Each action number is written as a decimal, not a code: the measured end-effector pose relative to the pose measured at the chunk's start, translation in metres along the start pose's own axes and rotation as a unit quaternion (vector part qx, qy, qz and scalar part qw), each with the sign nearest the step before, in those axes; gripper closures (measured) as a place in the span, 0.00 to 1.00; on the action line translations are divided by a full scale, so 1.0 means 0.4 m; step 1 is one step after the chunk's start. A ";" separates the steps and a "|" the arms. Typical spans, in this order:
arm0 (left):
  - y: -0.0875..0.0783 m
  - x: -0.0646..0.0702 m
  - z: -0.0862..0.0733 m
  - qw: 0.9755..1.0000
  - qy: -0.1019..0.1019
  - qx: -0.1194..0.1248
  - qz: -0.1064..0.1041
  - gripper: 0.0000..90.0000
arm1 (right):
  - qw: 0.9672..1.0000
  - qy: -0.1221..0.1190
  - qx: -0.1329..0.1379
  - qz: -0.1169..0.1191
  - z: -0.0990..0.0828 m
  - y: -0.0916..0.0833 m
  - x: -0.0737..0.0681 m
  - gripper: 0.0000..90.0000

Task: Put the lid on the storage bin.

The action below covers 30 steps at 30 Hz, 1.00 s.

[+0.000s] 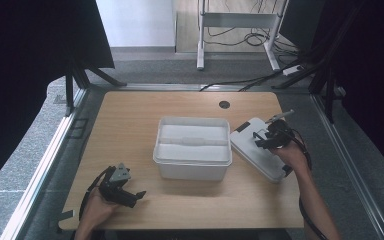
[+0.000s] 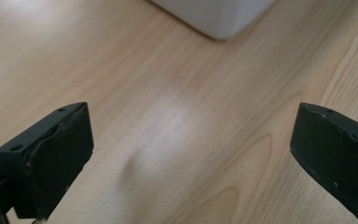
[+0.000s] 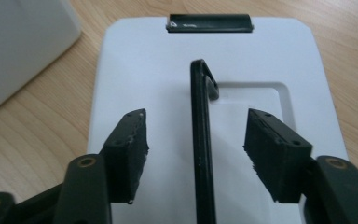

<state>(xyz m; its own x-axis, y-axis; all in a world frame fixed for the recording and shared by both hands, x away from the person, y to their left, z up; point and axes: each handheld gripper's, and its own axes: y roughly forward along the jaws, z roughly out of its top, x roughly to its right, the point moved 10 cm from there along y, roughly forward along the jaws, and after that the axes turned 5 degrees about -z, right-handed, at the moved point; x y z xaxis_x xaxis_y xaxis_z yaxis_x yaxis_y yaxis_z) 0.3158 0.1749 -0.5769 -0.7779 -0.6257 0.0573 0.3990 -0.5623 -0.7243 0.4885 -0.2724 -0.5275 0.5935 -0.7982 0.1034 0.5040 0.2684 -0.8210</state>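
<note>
My left gripper rests low over the near left corner of the table, jaws spread wide with nothing between them, only bare wood, and a corner of the white box just beyond. It has no part in this step, so I leave it parked there.

Farther out on the right, my right gripper straddles the raised black handle of the white lid, which lies flat on the table just beside the open box. The jaws stand half apart, one pad either side of the handle, and neither pad touches it (the gap looks a little wider on the right side). To do this well, I judge I should centre the handle between the pads first, then close squarely on its flat sides, low enough that it can't slip out. A skewed pinch could twist the lid or drag it across the wood. At the lid's far edge sits a black clip; I keep clear of it.
</note>
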 end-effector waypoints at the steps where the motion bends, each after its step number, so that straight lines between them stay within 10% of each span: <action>1: 0.006 0.004 -0.006 1.000 -0.003 0.000 -0.003 0.00 | 1.000 0.001 -0.003 0.000 -0.002 0.002 0.003 0.49; 11: 0.042 0.016 -0.030 1.000 -0.020 -0.014 -0.012 0.00 | 0.999 -0.028 -0.040 0.004 -0.011 0.009 0.021 0.91; 20: 0.042 0.016 -0.030 1.000 -0.020 -0.014 -0.012 0.00 | 0.994 -0.075 -0.078 0.007 -0.010 -0.009 0.044 0.93; 30: 0.043 0.016 -0.029 1.000 -0.021 -0.012 -0.011 0.00 | 0.991 -0.116 -0.058 0.046 0.029 -0.104 0.043 0.94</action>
<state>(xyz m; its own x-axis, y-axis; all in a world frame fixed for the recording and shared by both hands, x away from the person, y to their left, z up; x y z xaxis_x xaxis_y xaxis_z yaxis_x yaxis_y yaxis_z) 0.3120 0.1674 -0.5970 -0.7654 -0.6353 0.1026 0.3691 -0.5639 -0.7388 0.4847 -0.2910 -0.4850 0.7680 -0.6249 0.1401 0.3733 0.2590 -0.8908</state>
